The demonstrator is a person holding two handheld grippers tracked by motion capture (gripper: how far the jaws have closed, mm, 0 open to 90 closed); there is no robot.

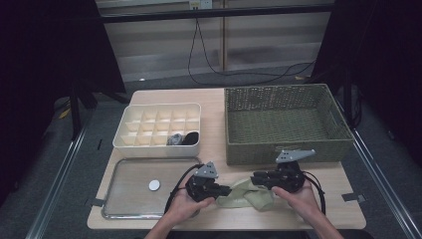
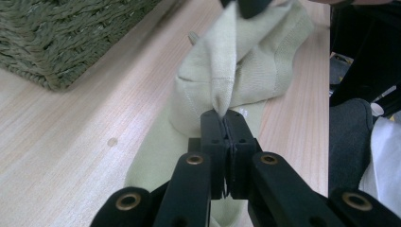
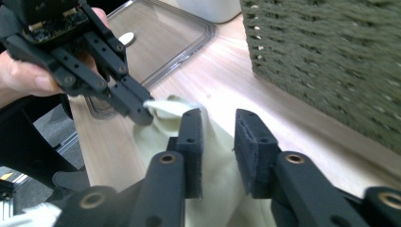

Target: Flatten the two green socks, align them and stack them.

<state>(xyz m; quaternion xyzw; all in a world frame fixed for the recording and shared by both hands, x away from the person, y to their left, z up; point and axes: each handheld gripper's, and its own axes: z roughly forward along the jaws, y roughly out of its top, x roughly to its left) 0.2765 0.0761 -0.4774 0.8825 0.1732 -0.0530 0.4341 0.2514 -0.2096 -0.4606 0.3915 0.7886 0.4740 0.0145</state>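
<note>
Pale-green sock [image 1: 247, 195] on wooden table [image 1: 219, 114] before wicker basket [image 1: 283, 122], pinched in shut left gripper [image 2: 226, 118]. Right gripper [image 3: 218, 137] parted, gripping nothing. Folding step, likely; next, regrasp by right.

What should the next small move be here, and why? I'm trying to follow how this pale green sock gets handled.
Probably lift the left tongs a little, drawing the sock up off the table. They are shut on a fold of it, while the right tongs stand open over the cloth without pressing it, so the left alone holds it.
</note>
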